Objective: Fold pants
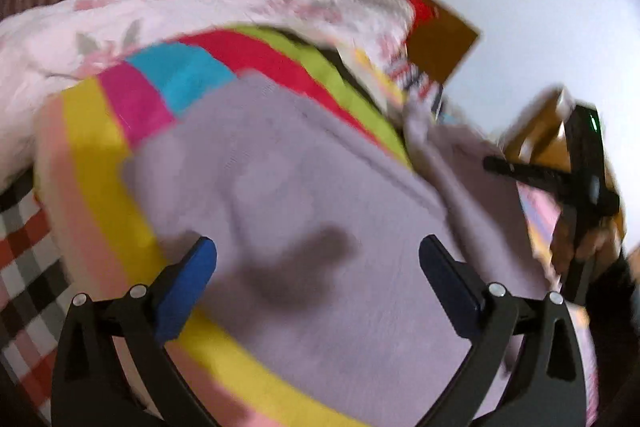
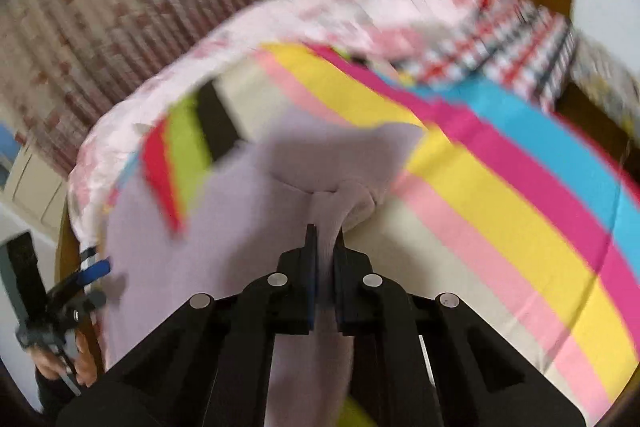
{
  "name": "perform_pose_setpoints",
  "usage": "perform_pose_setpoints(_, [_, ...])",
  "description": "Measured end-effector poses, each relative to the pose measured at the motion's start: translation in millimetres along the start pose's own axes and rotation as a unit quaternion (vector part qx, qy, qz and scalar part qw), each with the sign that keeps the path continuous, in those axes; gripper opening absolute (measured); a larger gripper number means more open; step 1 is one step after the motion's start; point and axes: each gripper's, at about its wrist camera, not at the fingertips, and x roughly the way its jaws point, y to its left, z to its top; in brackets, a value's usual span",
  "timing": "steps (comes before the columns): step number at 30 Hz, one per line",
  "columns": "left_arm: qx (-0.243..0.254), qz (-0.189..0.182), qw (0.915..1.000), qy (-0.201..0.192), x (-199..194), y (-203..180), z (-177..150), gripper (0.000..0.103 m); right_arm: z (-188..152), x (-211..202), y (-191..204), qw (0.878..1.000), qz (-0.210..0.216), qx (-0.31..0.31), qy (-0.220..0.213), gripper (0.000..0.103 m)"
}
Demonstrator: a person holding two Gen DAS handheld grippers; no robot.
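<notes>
Pants (image 2: 248, 211) in pale lilac lie across the striped sheet (image 2: 500, 195) on the bed, one bunched end pinched between the closed fingers of our right gripper (image 2: 325, 243). Our left gripper (image 1: 318, 259) hovers above the flat cloth, fingers wide apart and holding nothing. To fold well, we judge the lifted end should travel straight over the flat part — low and taut — while the left pins the crease. Toward the floral quilt (image 2: 280, 27) the room is tight; the striped side to our right lies open, so we sweep there.
</notes>
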Motion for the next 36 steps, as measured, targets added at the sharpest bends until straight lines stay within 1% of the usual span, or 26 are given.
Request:
perform_pose_setpoints(2, [-0.037, -0.011, 0.9989, -0.028, -20.4, 15.3, 4.2, 0.101, 7.1, -14.9, 52.3, 0.998, 0.029, -0.055, -0.014, 0.009])
perform_pose_setpoints(3, [-0.056, -0.016, 0.9976, -0.038, -28.0, 22.8, 3.4, 0.101, 8.2, -16.6, 70.4, 0.996, 0.038, -0.074, -0.016, 0.009])
perform_pose_setpoints(5, [-0.093, -0.02, 0.9941, -0.051, -35.4, 38.5, 2.1, 0.101, 7.2, -13.7, 125.3, 0.99, 0.069, -0.125, -0.01, 0.009])
perform_pose_setpoints(7, [-0.11, -0.012, 0.9924, -0.053, -39.8, 44.9, 0.4, 0.101, -2.2, -2.4, 166.6, 0.982, 0.095, -0.161, 0.007, 0.009])
perform_pose_setpoints(8, [-0.114, -0.01, 0.992, -0.054, -39.7, 45.4, 0.7, 0.101, -8.8, 8.5, 187.3, 0.978, 0.11, -0.176, 0.022, 0.009])
perform_pose_setpoints(9, [-0.117, -0.007, 0.9916, -0.055, -41.3, 46.8, -0.3, 0.101, -13.4, 15.8, 197.8, 0.975, 0.116, -0.185, 0.034, 0.01])
perform_pose_setpoints(11, [-0.119, 0.002, 0.9911, -0.058, -47.3, 51.8, -2.4, 0.101, -27.3, 39.7, 221.5, 0.966, 0.132, -0.211, 0.077, 0.017])
perform_pose_setpoints(12, [-0.121, 0.006, 0.9911, -0.055, -48.0, 56.7, -4.0, 0.101, -32.6, 48.5, 226.2, 0.962, 0.139, -0.217, 0.09, 0.025])
perform_pose_setpoints(13, [-0.125, 0.009, 0.9908, -0.051, -48.6, 61.3, -6.1, 0.101, -33.0, 49.4, 225.8, 0.963, 0.141, -0.215, 0.085, 0.05])
perform_pose_setpoints(14, [-0.128, 0.011, 0.9906, -0.048, -49.9, 63.9, -9.3, 0.101, -32.4, 47.3, 220.2, 0.966, 0.14, -0.205, 0.072, 0.068])
perform_pose_setpoints(15, [-0.13, 0.01, 0.9904, -0.046, -52.3, 67.0, -12.7, 0.101, -28.7, 44.8, 212.3, 0.969, 0.143, -0.192, 0.062, 0.069])
perform_pose_setpoints(17, [-0.128, 0.0, 0.9907, -0.045, -53.9, 69.3, -14.8, 0.1, -18.2, 38.4, 184.9, 0.975, 0.151, -0.156, 0.048, 0.068])
perform_pose_setpoints(18, [-0.123, -0.011, 0.9912, -0.047, -54.1, 67.1, -14.0, 0.098, -15.0, 34.5, 175.5, 0.977, 0.145, -0.15, 0.041, 0.067])
perform_pose_setpoints(19, [-0.119, -0.019, 0.9916, -0.047, -53.6, 64.6, -14.9, 0.094, -10.1, 31.1, 161.7, 0.98, 0.129, -0.145, 0.031, 0.064])
perform_pose_setpoints(20, [-0.112, -0.026, 0.9923, -0.045, -50.3, 61.4, -13.1, 0.093, -5.5, 30.3, 148.8, 0.983, 0.116, -0.138, 0.028, 0.06])
perform_pose_setpoints(21, [-0.105, -0.026, 0.9933, -0.04, -45.5, 57.4, -12.3, 0.092, -1.3, 31.1, 137.2, 0.986, 0.106, -0.128, 0.025, 0.059])
perform_pose_setpoints(22, [-0.098, -0.013, 0.9946, -0.032, -38.7, 53.7, -11.1, 0.092, -0.5, 31.1, 130.4, 0.987, 0.102, -0.123, 0.023, 0.057])
perform_pose_setpoints(23, [-0.096, 0.009, 0.995, -0.027, -32.3, 52.1, -10.5, 0.092, 1.8, 33.9, 124.3, 0.988, 0.097, -0.12, 0.02, 0.056])
perform_pose_setpoints(24, [-0.102, 0.021, 0.9942, -0.027, -27.4, 53.7, -10.9, 0.092, 4.0, 38.5, 120.8, 0.988, 0.093, -0.121, 0.018, 0.056])
perform_pose_setpoints(25, [-0.113, 0.019, 0.993, -0.028, -24.5, 57.6, -12.5, 0.092, 3.5, 42.4, 118.3, 0.988, 0.092, -0.125, 0.02, 0.056])
perform_pose_setpoints(28, [-0.164, 0.0, 0.986, -0.032, -19.6, 73.6, -19.5, 0.091, 7.6, 61.8, 129.0, 0.982, 0.092, -0.164, 0.032, 0.055])
perform_pose_setpoints(30, [-0.168, -0.004, 0.9853, -0.027, -17.2, 77.7, -21.4, 0.086, 12.2, 79.6, 141.1, 0.976, 0.101, -0.19, 0.046, 0.053])
perform_pose_setpoints(32, [-0.165, -0.006, 0.9859, -0.028, -16.6, 79.0, -20.5, 0.079, 14.7, 94.2, 150.2, 0.971, 0.103, -0.207, 0.062, 0.047])
perform_pose_setpoints(33, [-0.166, -0.008, 0.9857, -0.028, -15.8, 81.5, -19.5, 0.072, 14.9, 98.3, 153.2, 0.969, 0.104, -0.213, 0.066, 0.045])
perform_pose_setpoints(34, [-0.169, -0.01, 0.9852, -0.027, -15.4, 83.6, -18.5, 0.068, 15.7, 104.2, 157.4, 0.967, 0.104, -0.222, 0.071, 0.042])
perform_pose_setpoints(36, [-0.177, -0.018, 0.9837, -0.029, -14.2, 87.2, -15.9, 0.068, 16.6, 113.6, 162.6, 0.964, 0.107, -0.232, 0.079, 0.04])
